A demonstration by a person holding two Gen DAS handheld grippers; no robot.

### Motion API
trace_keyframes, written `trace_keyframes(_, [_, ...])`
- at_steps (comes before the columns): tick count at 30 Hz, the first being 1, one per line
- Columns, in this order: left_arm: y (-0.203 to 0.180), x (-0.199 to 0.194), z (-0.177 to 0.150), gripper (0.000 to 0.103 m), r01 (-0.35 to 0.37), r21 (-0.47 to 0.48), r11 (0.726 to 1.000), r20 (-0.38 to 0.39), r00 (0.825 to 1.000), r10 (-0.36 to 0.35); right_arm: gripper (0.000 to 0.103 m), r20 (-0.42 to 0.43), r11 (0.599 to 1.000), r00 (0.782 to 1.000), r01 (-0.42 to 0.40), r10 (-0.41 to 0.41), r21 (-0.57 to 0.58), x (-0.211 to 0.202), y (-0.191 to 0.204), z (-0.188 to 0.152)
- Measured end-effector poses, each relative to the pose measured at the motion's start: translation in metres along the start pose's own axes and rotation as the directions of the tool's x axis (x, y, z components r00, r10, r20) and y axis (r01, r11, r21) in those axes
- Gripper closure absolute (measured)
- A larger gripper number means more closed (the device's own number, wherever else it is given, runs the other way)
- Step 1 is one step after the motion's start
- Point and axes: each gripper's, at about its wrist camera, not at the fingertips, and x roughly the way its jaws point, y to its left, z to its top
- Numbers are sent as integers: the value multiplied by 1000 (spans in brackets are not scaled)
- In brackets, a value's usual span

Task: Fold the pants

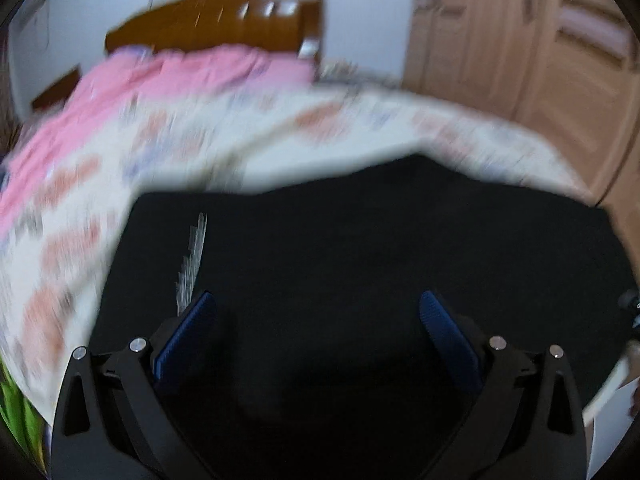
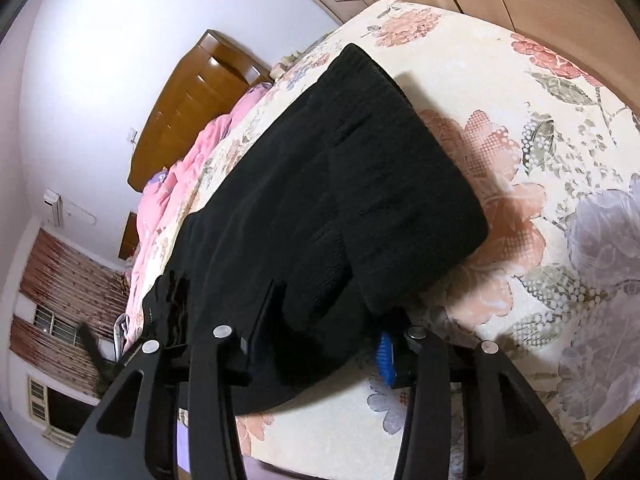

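The black pants point(image 2: 344, 184) lie across a bed with a cream floral sheet point(image 2: 540, 160), folded over at the near right end. In the left wrist view the pants point(image 1: 360, 248) fill the lower half, blurred. My left gripper point(image 1: 316, 320) is open, its blue pads point(image 1: 444, 328) wide apart just above the black cloth, holding nothing. My right gripper point(image 2: 320, 340) is at the near edge of the pants with black cloth lying between and over its fingers; one blue pad point(image 2: 386, 354) shows, the other is hidden. The jaws stand fairly wide.
A pink blanket point(image 2: 180, 184) is bunched toward the wooden headboard point(image 2: 192, 100). A wooden wardrobe point(image 1: 520, 40) stands beyond the bed's right side. A window with a patterned curtain point(image 2: 68, 280) is at far left. The bed's edge point(image 2: 320, 432) is right under my right gripper.
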Motion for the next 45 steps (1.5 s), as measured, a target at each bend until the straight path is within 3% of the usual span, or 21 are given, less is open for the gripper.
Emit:
trace_keyframes(1, [11, 2, -9, 1, 36, -31, 999, 74, 997, -34, 61, 1, 1000, 1000, -7, 7, 2, 0, -2, -1])
trace_keyframes(2, [12, 2, -10, 1, 33, -28, 999, 77, 997, -30, 62, 2, 1000, 1000, -4, 4, 4, 0, -3, -1])
trace_keyframes(3, [5, 4, -7, 1, -30, 7, 1000, 54, 998, 29, 63, 9, 1000, 1000, -2, 2, 3, -2, -5, -2])
trace_keyframes(5, [-3, 6, -6, 1, -80, 24, 996, 51, 996, 79, 63, 30, 1000, 1000, -3, 2, 9, -5, -9, -6])
trace_keyframes(13, [3, 2, -15, 1, -68, -4, 998, 69, 995, 68, 75, 123, 988, 987, -117, 105, 100, -10, -21, -20])
trace_keyframes(21, [7, 1, -15, 1, -60, -3, 998, 69, 996, 60, 79, 234, 996, 968, -83, 90, -39, -30, 15, -23])
trace_keyframes(26, [6, -6, -11, 2, -62, -2, 998, 39, 997, 62, 79, 241, 997, 969, -43, 56, -58, -27, 27, -20])
trace_keyframes(29, [5, -24, -11, 2, -61, 19, 998, 69, 996, 59, 79, 250, 996, 968, -9, 31, -87, -27, 33, -20])
trace_keyframes(33, [0, -44, -14, 2, -15, 40, 999, 109, 994, 10, 79, 264, 993, 964, 13, 19, -121, -29, 44, -20])
trace_keyframes(37, [-18, -32, -27, 2, 4, 103, 995, 89, 996, -13, 79, 287, 983, 958, 40, 14, -180, -32, 63, -18])
trace_keyframes(41, [-10, -23, -31, 1, 85, 49, 995, 76, 993, -89, 79, 299, 978, 954, 45, 18, -204, -33, 78, -16])
trace_keyframes(43, [-10, -28, -29, 1, 64, 70, 995, 77, 995, -70, 79, 307, 957, 951, 74, 17, -280, -30, 101, -16])
trace_keyframes(45, [-4, -45, -27, 4, 34, 55, 998, 129, 991, -41, 80, 317, 915, 948, 93, 40, -393, -27, 141, -21])
